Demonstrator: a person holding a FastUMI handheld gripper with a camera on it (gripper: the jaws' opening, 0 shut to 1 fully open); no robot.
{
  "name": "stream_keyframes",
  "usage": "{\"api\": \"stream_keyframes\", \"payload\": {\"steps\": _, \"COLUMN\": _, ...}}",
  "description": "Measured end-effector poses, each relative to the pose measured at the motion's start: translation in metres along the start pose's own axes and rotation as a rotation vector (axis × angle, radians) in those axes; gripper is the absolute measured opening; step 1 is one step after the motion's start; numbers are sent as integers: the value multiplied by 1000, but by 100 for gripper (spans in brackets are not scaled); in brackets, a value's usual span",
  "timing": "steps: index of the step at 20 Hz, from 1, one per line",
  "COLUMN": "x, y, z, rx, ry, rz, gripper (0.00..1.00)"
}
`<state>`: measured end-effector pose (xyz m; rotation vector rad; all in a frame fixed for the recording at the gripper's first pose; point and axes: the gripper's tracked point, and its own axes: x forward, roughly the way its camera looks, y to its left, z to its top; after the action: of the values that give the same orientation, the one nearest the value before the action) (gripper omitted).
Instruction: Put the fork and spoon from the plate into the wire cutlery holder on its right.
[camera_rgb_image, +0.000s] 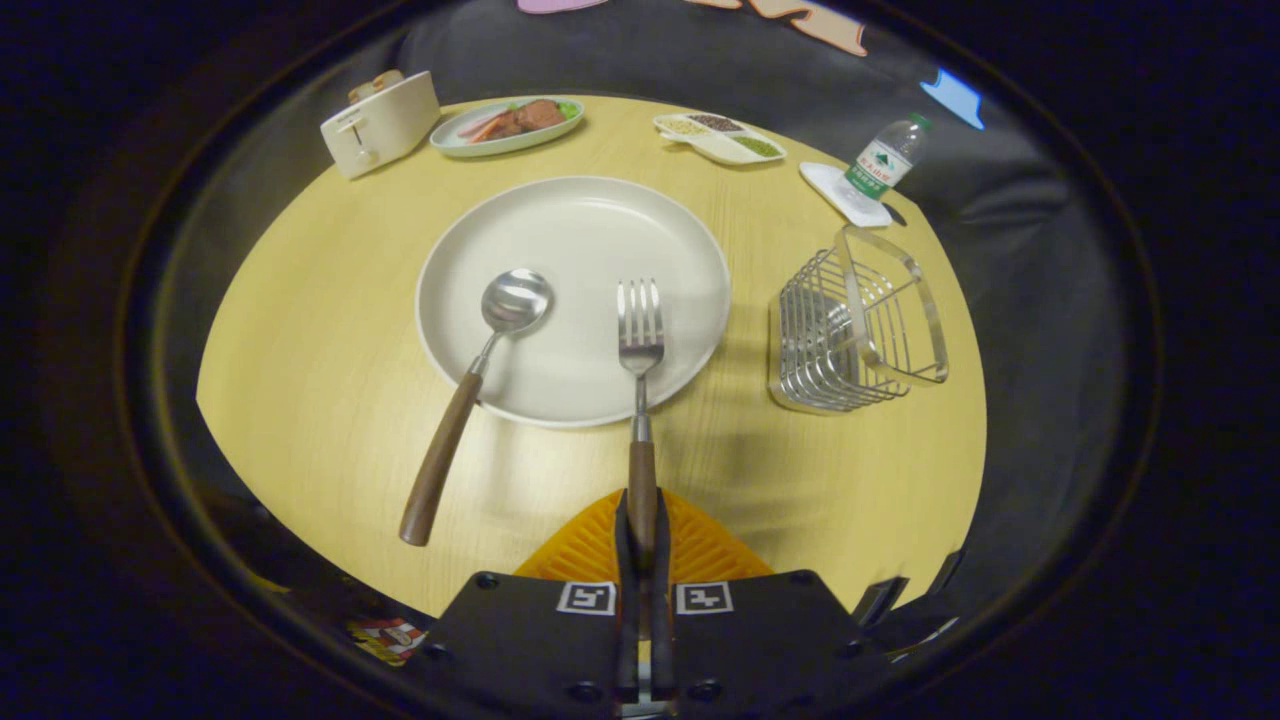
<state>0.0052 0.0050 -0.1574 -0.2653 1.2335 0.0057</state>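
Already the gripper (641, 525) had its jaws pinched on the wooden handle of the fork (640, 345), gripping near the handle's end while the tines lay on the white plate (560, 225). Beside it the spoon (478, 375) rested untouched, its bowl on the plate and its handle out over the round table (330, 330). Off to the plate's right stood the wire cutlery holder (850, 335), apart from the rim. So far back a grip seemed risky: the long metal end might swing or droop as it rose, and the handle could twist between the jaws. Tines catching the plate's rim might drag the plate. At the holder, a tilted fork could snag a wire or tip it.
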Motion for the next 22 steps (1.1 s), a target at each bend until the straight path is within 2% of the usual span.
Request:
{"api": "stream_keyframes", "payload": {"steps": 10, "x": -64, "y": -69, "z": 33, "rx": 86, "ry": -77, "rz": -92, "gripper": 8}}
{"api": "stream_keyframes", "payload": {"steps": 14, "x": -66, "y": -114, "z": 27, "rx": 113, "ry": 27, "rz": -153, "gripper": 8}}
{"api": "stream_keyframes", "payload": {"steps": 18, "x": -62, "y": -136, "z": 19, "rx": 61, "ry": 163, "rz": -190, "gripper": 8}}
{"api": "stream_keyframes", "payload": {"steps": 22, "x": -57, "y": -138, "z": 12, "rx": 12, "ry": 262, "rz": -178, "gripper": 8}}
